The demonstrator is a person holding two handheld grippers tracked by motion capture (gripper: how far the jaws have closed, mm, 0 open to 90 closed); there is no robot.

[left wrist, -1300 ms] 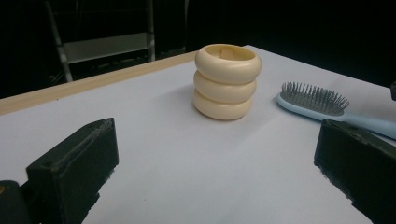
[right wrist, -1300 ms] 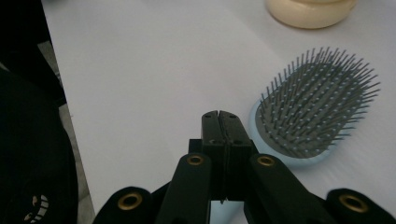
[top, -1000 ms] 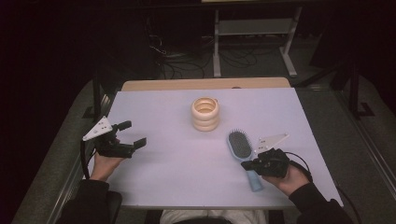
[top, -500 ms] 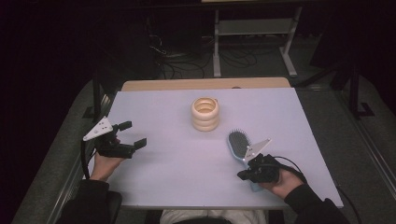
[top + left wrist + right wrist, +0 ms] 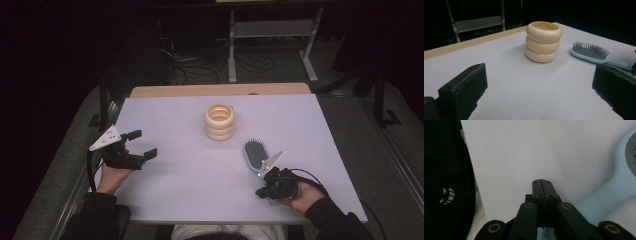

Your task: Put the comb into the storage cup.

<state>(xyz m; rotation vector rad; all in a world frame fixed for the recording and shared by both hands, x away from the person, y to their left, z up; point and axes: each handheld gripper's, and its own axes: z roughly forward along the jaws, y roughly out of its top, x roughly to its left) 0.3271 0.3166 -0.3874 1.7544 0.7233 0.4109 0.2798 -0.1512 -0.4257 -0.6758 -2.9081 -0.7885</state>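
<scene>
Lying flat on the tabletop [image 5: 165, 200], bristles up, the hairbrush [image 5: 256, 155] looks light, rigid and smooth. Grip its narrow handle crosswise. The right claw [image 5: 264, 192] is clenched empty just beside that handle; the left claw [image 5: 142, 145] stands released.

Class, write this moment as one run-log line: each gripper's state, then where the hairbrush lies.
left gripper: open, empty | right gripper: shut, empty, over brush handle | hairbrush: flat on table, beside ringed cup

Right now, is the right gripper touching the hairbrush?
Cannot tell. In the right gripper view the right gripper has its jaws pressed shut on nothing, just left of the hairbrush handle; the high view hides any contact beneath the hand.
</scene>
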